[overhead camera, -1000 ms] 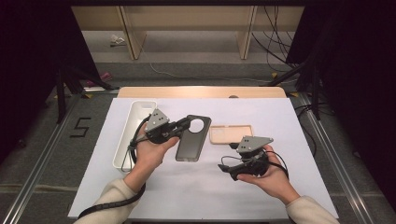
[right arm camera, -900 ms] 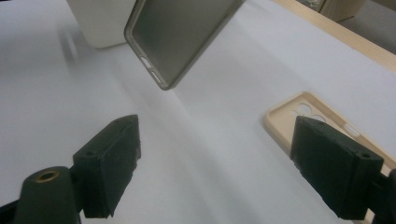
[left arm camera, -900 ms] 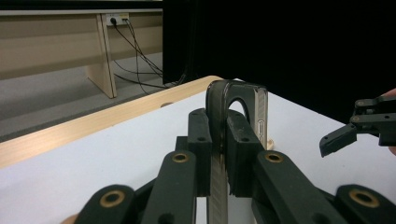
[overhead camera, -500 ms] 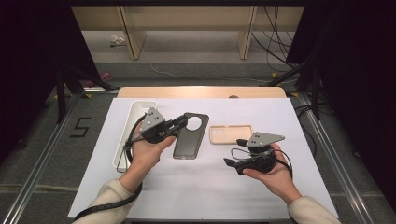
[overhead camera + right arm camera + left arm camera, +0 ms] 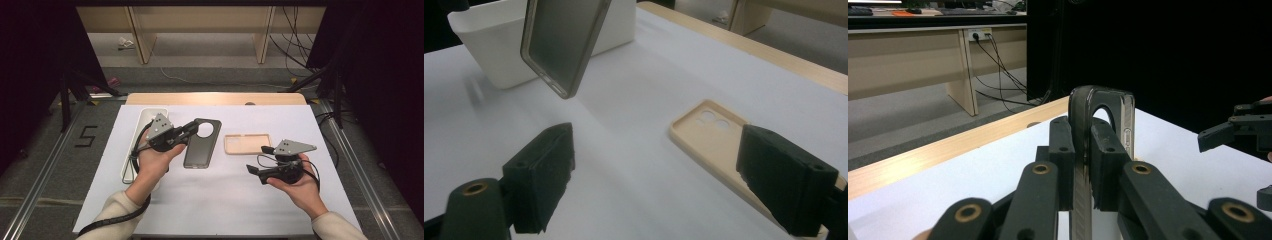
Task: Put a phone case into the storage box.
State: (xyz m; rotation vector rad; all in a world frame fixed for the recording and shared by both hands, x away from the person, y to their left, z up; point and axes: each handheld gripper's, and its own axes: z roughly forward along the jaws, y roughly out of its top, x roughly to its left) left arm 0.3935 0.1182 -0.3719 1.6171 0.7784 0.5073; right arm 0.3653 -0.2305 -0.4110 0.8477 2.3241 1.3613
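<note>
Since a second ago your right gripper [image 5: 252,170] has slid outward toward the right side of the white mat [image 5: 220,200], away from the beige phone case [image 5: 248,143], while your left gripper [image 5: 192,128] has barely shifted and keeps its hold on the dark phone case [image 5: 200,145]. That left claw is clamped on the case's rim near the round camera opening; in the left gripper view the pads pinch the upright edge from both sides, and in the right gripper view the case hangs tilted, lifted clear of the mat in front of the white tray [image 5: 489,45]. Your right claw stands wide apart with nothing between the jaws, the beige case lying flat just past one pad. The step in hand looks like carrying or presenting the dark case while the free hand readies itself. The next move probably calls for you to bring the open right gripper back in, either to take the dark case's lower end or to pick up the beige one; its thin flat rim will need a low, level approach so a pad can get under the edge. Count: two phone cases, one dark and one beige; one white tray at the left; two grippers.
</note>
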